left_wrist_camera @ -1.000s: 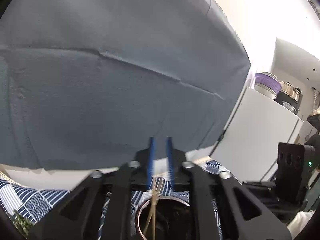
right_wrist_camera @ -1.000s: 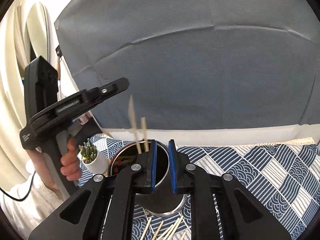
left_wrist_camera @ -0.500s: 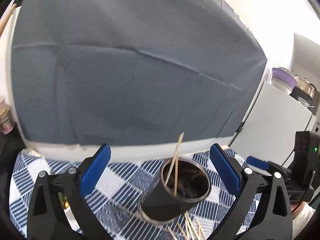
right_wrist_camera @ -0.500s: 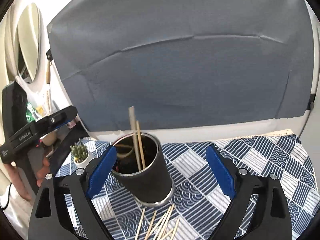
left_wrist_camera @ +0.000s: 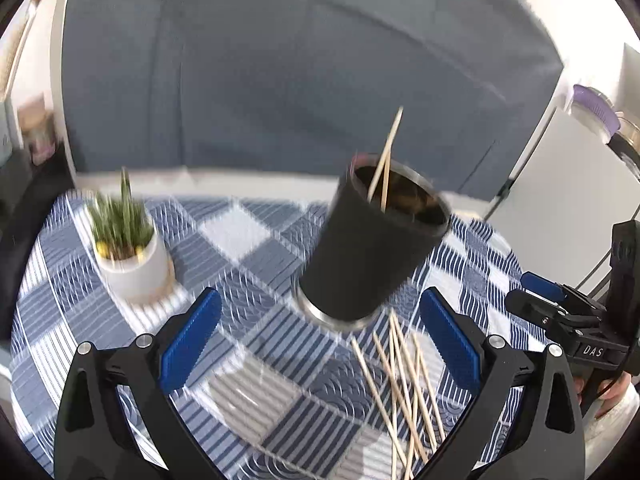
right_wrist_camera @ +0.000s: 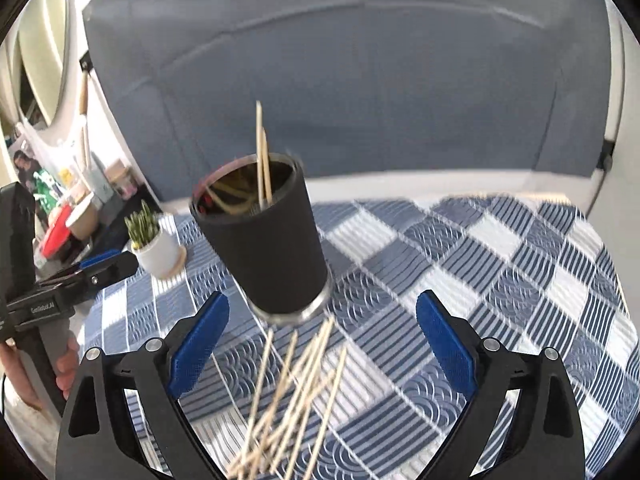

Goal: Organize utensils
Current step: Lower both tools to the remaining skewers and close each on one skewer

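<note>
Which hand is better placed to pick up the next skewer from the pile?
Probably the right. Its open tongs frame the loose skewers centrally, in front of the black cup. The left tongs, also open, have the pile off toward their right finger.

Black tongs (left_wrist_camera: 316, 336), blue ribbed pads (left_wrist_camera: 191, 344) (silver screws)

black cup (left_wrist_camera: 372, 248): upright, two skewers inside | loose skewers (left_wrist_camera: 404, 380): beside base
</note>
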Motion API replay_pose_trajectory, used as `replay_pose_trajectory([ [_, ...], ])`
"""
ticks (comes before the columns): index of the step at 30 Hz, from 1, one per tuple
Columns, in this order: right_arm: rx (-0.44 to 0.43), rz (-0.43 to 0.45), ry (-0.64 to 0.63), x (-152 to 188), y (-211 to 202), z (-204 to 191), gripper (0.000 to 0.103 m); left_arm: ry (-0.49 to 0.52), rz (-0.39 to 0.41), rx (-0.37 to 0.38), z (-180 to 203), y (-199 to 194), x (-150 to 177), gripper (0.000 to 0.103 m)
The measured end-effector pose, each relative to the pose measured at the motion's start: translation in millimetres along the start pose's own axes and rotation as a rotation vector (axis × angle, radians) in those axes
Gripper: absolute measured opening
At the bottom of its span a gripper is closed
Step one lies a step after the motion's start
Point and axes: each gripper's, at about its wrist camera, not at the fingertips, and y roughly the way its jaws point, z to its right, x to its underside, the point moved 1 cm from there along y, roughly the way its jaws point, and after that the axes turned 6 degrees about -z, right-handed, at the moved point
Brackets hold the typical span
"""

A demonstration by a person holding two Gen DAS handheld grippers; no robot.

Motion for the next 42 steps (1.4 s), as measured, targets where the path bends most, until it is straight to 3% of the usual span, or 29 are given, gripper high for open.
replay_pose_trajectory([
  [9, 0.057, -0.129, 0.008, 52.5, 29.8, 17.6, 0.091, 0.005, -0.156, -0.014, 16.7, 43.7, 45.2, 0.097],
  [16, 0.105, -0.251, -0.015, 83.8, 59.2, 25.2, 0.091, 0.044, -0.265, -0.049, 30.8, 78.3, 60.4, 0.097],
  [22, 0.162, -0.339, -0.073, 91.7, 83.3, 24.4, 0.09, 0.056, -0.338, -0.08, 29.7, 103.0, 64.0, 0.097],
  [26, 0.127, -0.391, -0.055, 92.4, 93.5, 27.1, 0.092, 0.065, -0.369, -0.116, 28.2, 111.7, 65.6, 0.097],
  [34, 0.142, -0.416, -0.08, 92.8, 98.2, 28.8, 0.096, 0.161, -0.417, -0.276, 46.6, 126.4, 72.2, 0.098],
  [42, 0.149, -0.44, -0.068, 95.0, 97.0, 30.0, 0.096, 0.152, -0.467, -0.28, 45.4, 130.9, 66.2, 0.097],
])
